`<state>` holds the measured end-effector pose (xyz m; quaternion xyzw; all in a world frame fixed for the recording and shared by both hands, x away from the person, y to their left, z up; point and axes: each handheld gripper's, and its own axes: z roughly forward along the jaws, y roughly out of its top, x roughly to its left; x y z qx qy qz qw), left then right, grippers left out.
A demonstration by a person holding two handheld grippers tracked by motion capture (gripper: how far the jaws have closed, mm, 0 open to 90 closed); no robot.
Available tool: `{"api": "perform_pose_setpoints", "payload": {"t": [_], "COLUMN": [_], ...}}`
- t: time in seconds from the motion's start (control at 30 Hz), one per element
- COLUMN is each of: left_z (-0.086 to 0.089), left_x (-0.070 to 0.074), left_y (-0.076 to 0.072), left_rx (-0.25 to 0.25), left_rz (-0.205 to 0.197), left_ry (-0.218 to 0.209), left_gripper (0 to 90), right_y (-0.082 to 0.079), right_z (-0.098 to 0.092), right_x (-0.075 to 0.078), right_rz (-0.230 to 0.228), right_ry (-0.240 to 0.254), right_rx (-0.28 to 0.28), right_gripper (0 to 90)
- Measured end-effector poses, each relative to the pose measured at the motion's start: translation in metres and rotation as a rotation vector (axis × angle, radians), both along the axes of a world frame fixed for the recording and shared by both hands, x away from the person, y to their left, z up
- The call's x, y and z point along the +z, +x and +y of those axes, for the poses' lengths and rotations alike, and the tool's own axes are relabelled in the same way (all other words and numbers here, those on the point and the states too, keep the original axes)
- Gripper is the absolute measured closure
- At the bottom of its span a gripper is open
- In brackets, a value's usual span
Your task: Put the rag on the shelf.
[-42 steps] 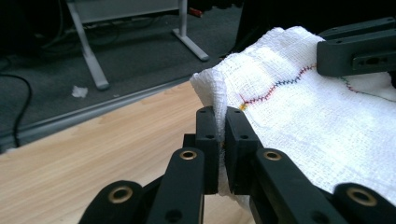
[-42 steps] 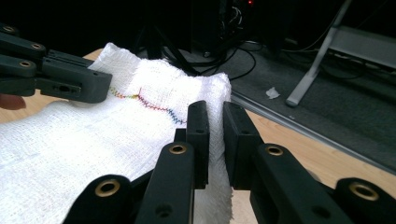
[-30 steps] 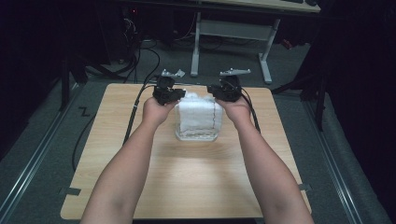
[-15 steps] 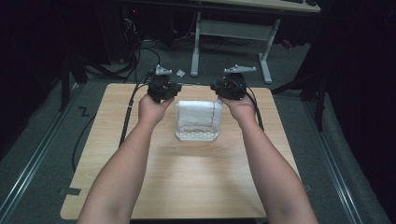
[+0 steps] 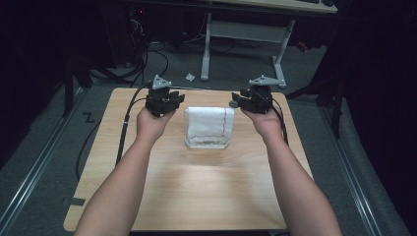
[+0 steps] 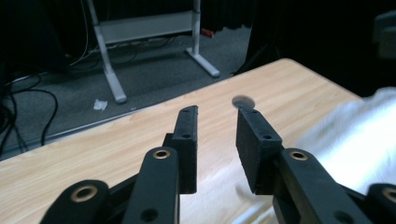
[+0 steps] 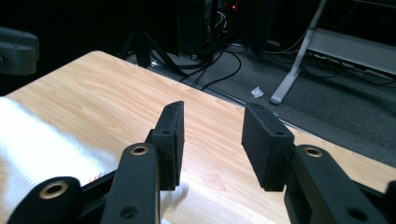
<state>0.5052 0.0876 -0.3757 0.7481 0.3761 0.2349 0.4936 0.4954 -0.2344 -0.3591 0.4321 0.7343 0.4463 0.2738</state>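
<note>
A folded white towel (image 5: pixel 208 127) lies in the middle of the wooden table (image 5: pixel 206 196), its far edge standing a little raised. My left gripper (image 5: pixel 164 101) hovers to the left of the towel's far corner, apart from it. Its jaws (image 6: pixel 216 114) have just been opening and hold nothing; the towel (image 6: pixel 355 135) lies off to their right. My right gripper (image 5: pixel 252 100) hovers beside the towel's far right corner. It (image 7: pixel 215 112) is open too, jaws just widened and empty, with the towel (image 7: pixel 42 144) at their left.
Behind the table stands a white desk frame (image 5: pixel 246 34) on grey carpet, with black cables (image 5: pixel 147 54) and a scrap of paper (image 5: pixel 190 76) on the floor. A small dark round mark (image 6: pixel 243 100) sits on the tabletop near the far edge.
Both grippers were at the towel's far corners; they have let go, opened, and moved outward and slightly up, away from each other. The towel stays in place.
</note>
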Motion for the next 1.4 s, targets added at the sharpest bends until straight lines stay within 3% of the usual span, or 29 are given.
{"api": "perform_pose_setpoints", "payload": {"t": [0.3, 0.47, 0.7, 0.9, 1.07, 1.13, 1.23, 1.27, 1.3, 1.33, 1.37, 1.4], "left_z": [0.021, 0.03, 0.038, 0.04, 0.035, 0.032, 0.032, 0.031, 0.029, 0.028, 0.027, 0.025], "left_x": [-0.008, -0.029, -0.06, -0.087, -0.115, -0.125, -0.147, -0.153, -0.156, -0.157, -0.158, -0.158], "left_y": [-0.027, -0.056, -0.097, -0.119, -0.137, -0.146, -0.164, -0.169, -0.172, -0.175, -0.179, -0.18], "left_rx": [0.007, -0.028, -0.078, -0.112, -0.15, -0.173, -0.193, -0.183, -0.196, -0.223, -0.234, -0.234], "left_rz": [-0.018, -0.015, 0.002, 0.072, 0.146, 0.162, 0.174, 0.2, 0.239, 0.254, 0.247, 0.244], "left_ry": [-0.039, -0.051, -0.033, -0.025, 0.024, 0.045, 0.034, 0.043, 0.049, 0.039, 0.03, 0.03], "left_gripper": [66.2, 61.9, 57.0, 55.1, 53.9, 52.7, 52.0, 53.1, 53.0, 52.3, 51.7, 51.6], "right_y": [-0.029, -0.049, -0.082, -0.106, -0.123, -0.13, -0.142, -0.147, -0.155, -0.166, -0.174, -0.177], "right_z": [-0.013, -0.016, -0.014, -0.009, -0.002, 0.0, 0.003, 0.004, 0.003, 0.0, -0.002, -0.002], "right_x": [-0.009, -0.021, -0.043, -0.067, -0.094, -0.106, -0.126, -0.134, -0.143, -0.153, -0.164, -0.167], "right_rz": [-0.035, -0.042, -0.046, -0.023, 0.014, 0.035, 0.07, 0.078, 0.083, 0.079, 0.09, 0.162], "right_ry": [-0.014, -0.02, -0.059, -0.081, -0.089, -0.085, -0.085, -0.085, -0.069, -0.036, -0.016, -0.028], "right_rx": [0.0, 0.015, 0.034, 0.038, 0.049, 0.046, 0.042, 0.036, 0.028, 0.014, 0.011, 0.042], "right_gripper": [53.6, 52.5, 53.9, 54.9, 49.8, 48.8, 45.9, 44.5, 43.7, 46.0, 48.3, 41.7]}}
